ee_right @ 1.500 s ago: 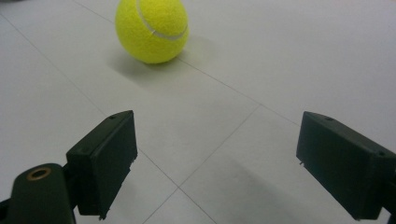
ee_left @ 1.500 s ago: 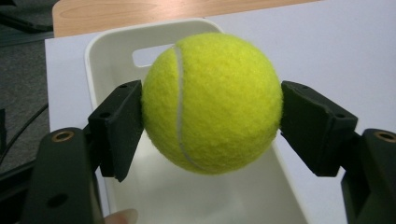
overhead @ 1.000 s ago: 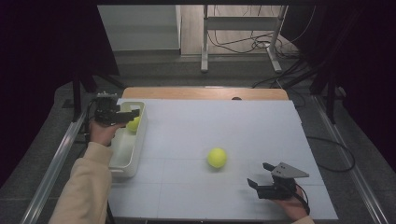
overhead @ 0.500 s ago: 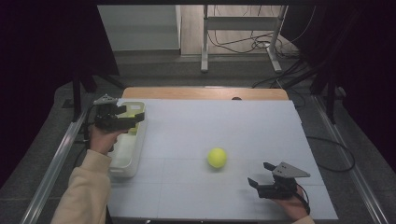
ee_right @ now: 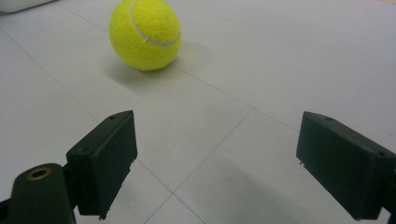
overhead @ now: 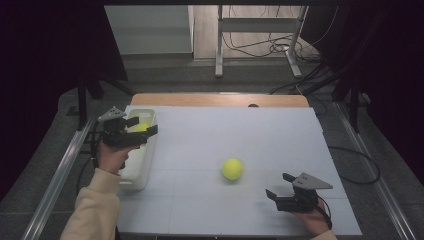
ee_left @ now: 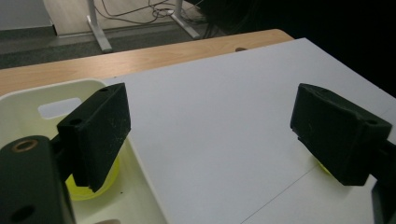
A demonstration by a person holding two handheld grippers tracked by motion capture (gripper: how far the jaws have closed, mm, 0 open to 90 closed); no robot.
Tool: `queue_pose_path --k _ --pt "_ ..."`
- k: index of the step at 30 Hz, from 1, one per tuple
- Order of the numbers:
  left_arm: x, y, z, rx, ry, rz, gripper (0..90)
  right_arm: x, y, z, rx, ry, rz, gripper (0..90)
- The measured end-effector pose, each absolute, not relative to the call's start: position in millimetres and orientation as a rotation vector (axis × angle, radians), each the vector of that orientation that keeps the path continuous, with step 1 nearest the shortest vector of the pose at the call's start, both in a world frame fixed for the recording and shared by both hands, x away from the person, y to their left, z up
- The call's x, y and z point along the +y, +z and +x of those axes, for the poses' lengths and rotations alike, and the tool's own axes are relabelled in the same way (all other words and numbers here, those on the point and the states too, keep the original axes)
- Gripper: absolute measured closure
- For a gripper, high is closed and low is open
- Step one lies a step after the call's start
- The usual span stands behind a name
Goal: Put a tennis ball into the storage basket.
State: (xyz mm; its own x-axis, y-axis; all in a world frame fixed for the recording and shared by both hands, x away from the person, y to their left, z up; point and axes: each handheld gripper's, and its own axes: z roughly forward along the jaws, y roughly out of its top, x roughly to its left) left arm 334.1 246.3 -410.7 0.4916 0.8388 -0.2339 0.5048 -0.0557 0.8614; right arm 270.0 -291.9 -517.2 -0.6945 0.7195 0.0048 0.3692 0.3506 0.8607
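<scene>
One yellow tennis ball (overhead: 232, 168) lies on the white table top, right of centre; the right gripper view has it ahead and to the left (ee_right: 145, 33). My right gripper (overhead: 278, 185) rests near the front right edge, open, with the ball a short way beyond its jaws (ee_right: 215, 154). A second tennis ball (overhead: 140, 128) sits in the white bin (overhead: 131, 172) at the table's left edge. My left gripper (overhead: 142, 126) hovers open over that bin, holding nothing (ee_left: 210, 126); its left jaw half hides the binned ball (ee_left: 88, 189).
A wooden strip (overhead: 215, 99) runs along the table's far edge. Metal rails (overhead: 55, 175) flank the table on both sides. Behind it stand a metal frame leg (overhead: 218, 45) and floor cables (overhead: 260, 47).
The left gripper has drawn back slightly toward the near side above the bin, still open. The right gripper and the ball on the table have not moved.
</scene>
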Motion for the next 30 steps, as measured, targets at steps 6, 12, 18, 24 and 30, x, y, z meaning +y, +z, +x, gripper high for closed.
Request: queue_pose_path --k 6,12,18,24,30 --pt "240 -408 325 1.093 0.385 1.680 13.1 -293 -517 269 2.240 1.287 0.964 13.0" --pt "235 -411 321 1.066 0.358 1.685 13.2 -293 -516 269 2.235 1.281 0.966 13.1" --pt "229 -415 317 1.038 0.330 1.689 13.1 -295 -517 269 2.234 1.288 0.966 13.1" --pt "221 -416 313 0.997 0.308 1.708 13.1 -294 -517 268 2.240 1.275 0.956 13.1" --pt "211 -418 310 0.968 0.286 1.737 13.1 -294 -517 267 2.242 1.279 0.958 13.1"
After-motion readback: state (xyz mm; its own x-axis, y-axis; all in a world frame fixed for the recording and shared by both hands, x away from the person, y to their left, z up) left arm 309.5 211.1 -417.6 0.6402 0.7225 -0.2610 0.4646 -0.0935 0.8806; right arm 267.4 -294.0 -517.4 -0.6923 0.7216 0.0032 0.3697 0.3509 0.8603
